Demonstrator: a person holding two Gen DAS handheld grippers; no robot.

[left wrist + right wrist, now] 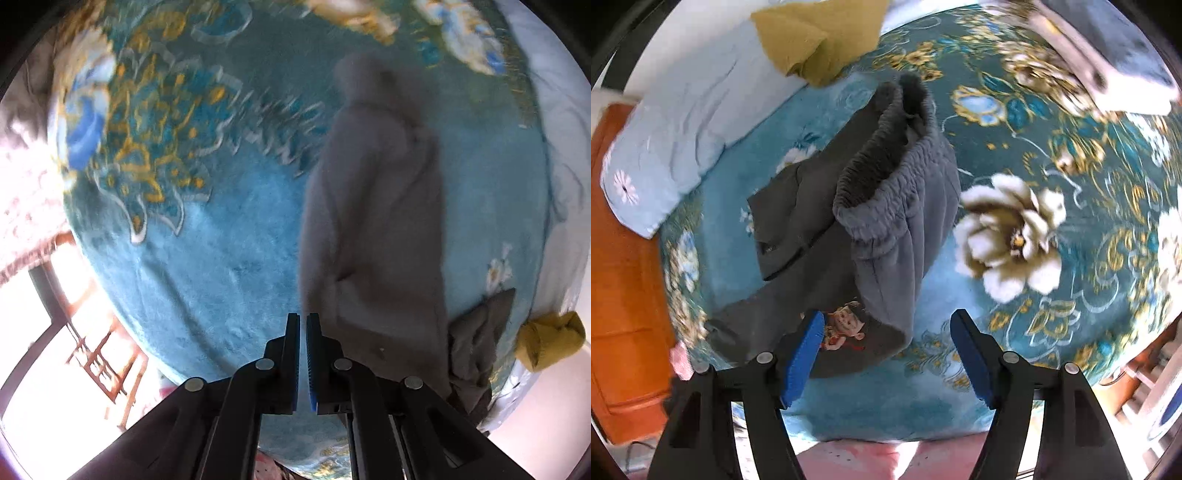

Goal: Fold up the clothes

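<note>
Two garments lay on the blue floral blanket that covered the bed: grey trousers with a gathered elastic waistband, and beneath them a darker grey top bearing a cartoon print. The trousers ran lengthwise away from the waistband, looking doubled over so one leg lay on the other, probably to make a narrow strip for folding. In the left wrist view the same trousers showed as a long pale-grey band. The right gripper hovered above the print near the trousers, its jaws spread wide and holding nothing, likely ready to take cloth. The left gripper hung over bare blanket just beside the trousers, jaws nearly pressed together with a thin gap and nothing between them. A yellow cloth sat beyond the trousers beside a pale blue pillow.
</note>
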